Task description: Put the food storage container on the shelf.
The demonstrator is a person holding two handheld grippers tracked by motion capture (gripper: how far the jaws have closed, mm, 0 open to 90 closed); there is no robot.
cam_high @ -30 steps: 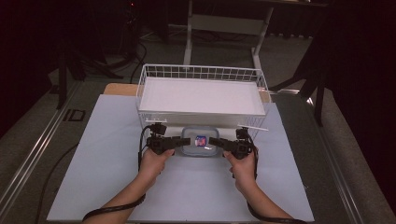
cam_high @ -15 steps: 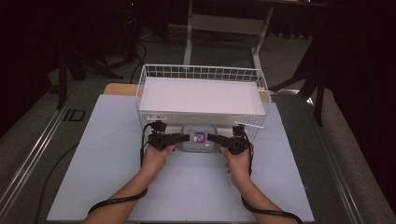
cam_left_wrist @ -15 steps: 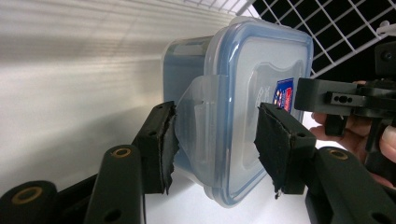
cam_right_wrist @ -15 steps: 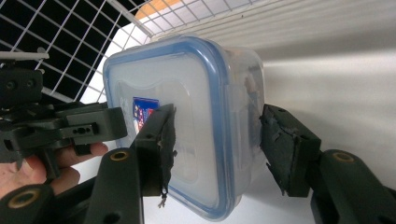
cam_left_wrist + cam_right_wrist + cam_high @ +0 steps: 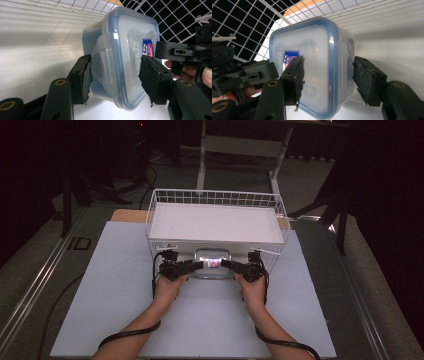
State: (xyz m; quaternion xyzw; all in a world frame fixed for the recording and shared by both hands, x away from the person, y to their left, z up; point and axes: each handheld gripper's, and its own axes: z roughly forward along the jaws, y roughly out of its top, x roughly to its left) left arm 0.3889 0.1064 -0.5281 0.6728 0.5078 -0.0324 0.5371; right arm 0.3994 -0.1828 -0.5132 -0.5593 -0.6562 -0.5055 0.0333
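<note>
A clear plastic container with a blue-rimmed lid and a small coloured label sits just in front of the wire basket, low over the white sheet. My left gripper holds its left end and my right gripper its right end. In the left gripper view the container is between the pads, one on the lid and one on the base. This gripper has just been opening a little, with the pads still touching. In the right gripper view the gripper clamps the container the same way.
The white wire basket has a flat white floor and tall mesh walls, and its front wall stands right behind the container. A white sheet covers the table. Black cables trail from both grippers along the forearms. Dark floor and a table frame lie beyond.
Both hands carried the container a little farther from the person, toward the basket's front wall, and slightly lower. Both grippers stay at its ends.
</note>
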